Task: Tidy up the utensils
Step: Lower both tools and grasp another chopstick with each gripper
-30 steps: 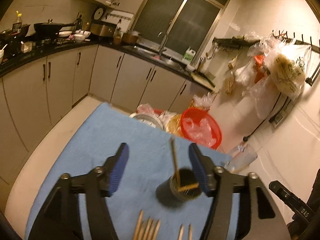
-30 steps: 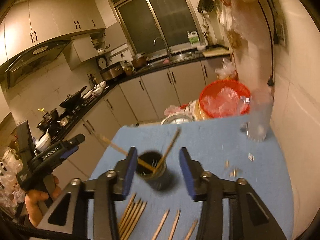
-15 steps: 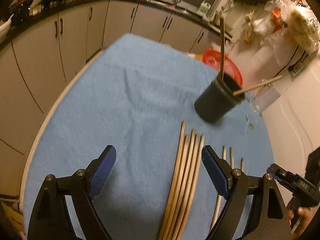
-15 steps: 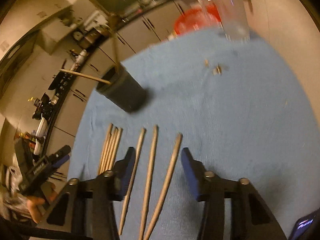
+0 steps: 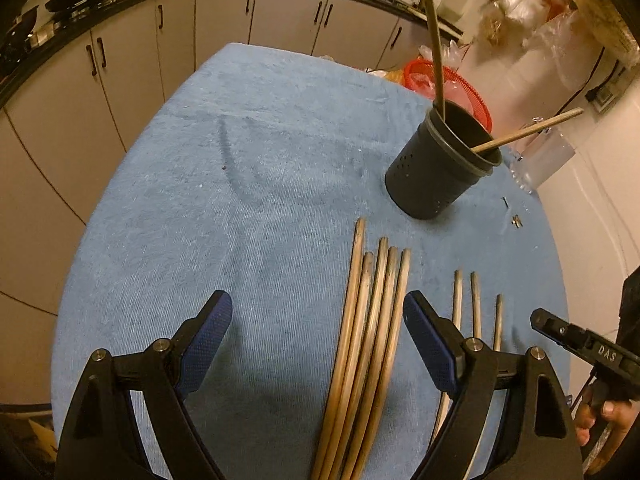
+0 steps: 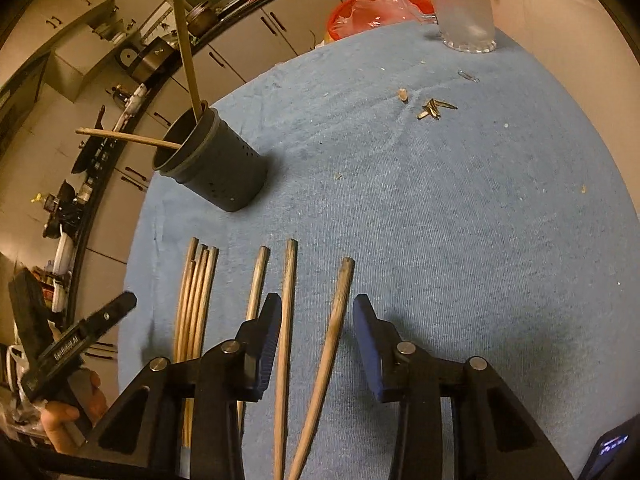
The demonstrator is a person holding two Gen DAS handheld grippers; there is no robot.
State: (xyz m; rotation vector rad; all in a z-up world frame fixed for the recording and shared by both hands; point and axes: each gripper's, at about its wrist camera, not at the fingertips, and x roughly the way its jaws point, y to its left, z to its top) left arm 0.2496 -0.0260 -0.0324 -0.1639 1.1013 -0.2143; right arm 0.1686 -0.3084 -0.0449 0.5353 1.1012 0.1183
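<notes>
Both tongs hover wide open over the table (image 5: 208, 184), which is covered with a blue cloth, and neither grips anything. Between the fingers of the left tongs (image 5: 318, 322), nearer the right finger, lies a tight bundle of five chopsticks (image 5: 370, 312), side by side and running away from the camera. Just beyond their far tips, ahead and to the right of the left tongs, stands the dark perforated holder (image 5: 438, 168), with two chopsticks (image 5: 434, 36) leaning out of it in different directions. Three separate chopsticks lie to the right of the left tongs; the right tongs (image 6: 316, 322) straddle two of these (image 6: 338, 312), while the third (image 6: 258, 280) lies just outside their left finger. Ahead and to the left of the right tongs the holder (image 6: 212, 164) shows again.
</notes>
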